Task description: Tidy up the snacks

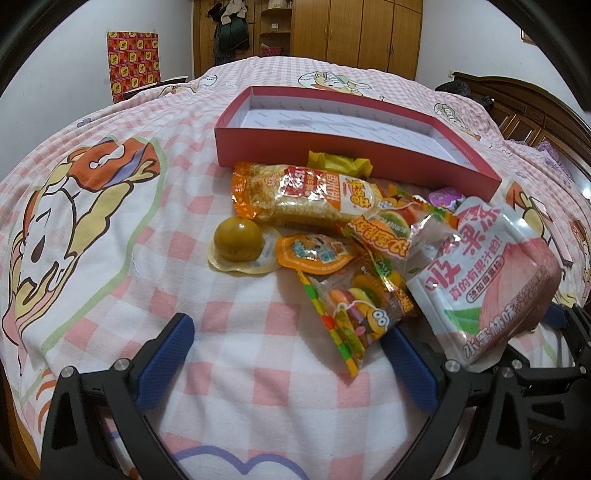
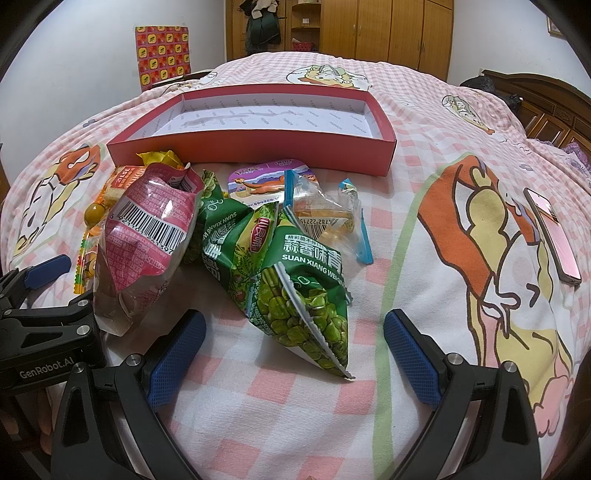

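A shallow red box (image 1: 280, 147) (image 2: 258, 151) with a white inside lies open on the bed, nothing in it. Snacks are heaped in front of it: an orange rice-cracker pack (image 1: 306, 195), a yellow jelly cup (image 1: 240, 242), a gummy-burger bag (image 1: 354, 314), a pink peach jelly pouch (image 1: 491, 280) (image 2: 147, 240), green pea bags (image 2: 295, 288), a clear cake wrapper (image 2: 325, 214) and a purple-lidded cup (image 2: 266, 177). My left gripper (image 1: 291, 354) is open just short of the gummy bag. My right gripper (image 2: 295, 350) is open around the nearest pea bag's tip.
A pink checked bedsheet (image 2: 461, 240) with cartoon prints covers the bed. A pink phone (image 2: 554, 236) lies at the right. The left gripper's body (image 2: 40, 314) shows at the right view's left edge. Wooden wardrobes (image 1: 354, 29) stand behind.
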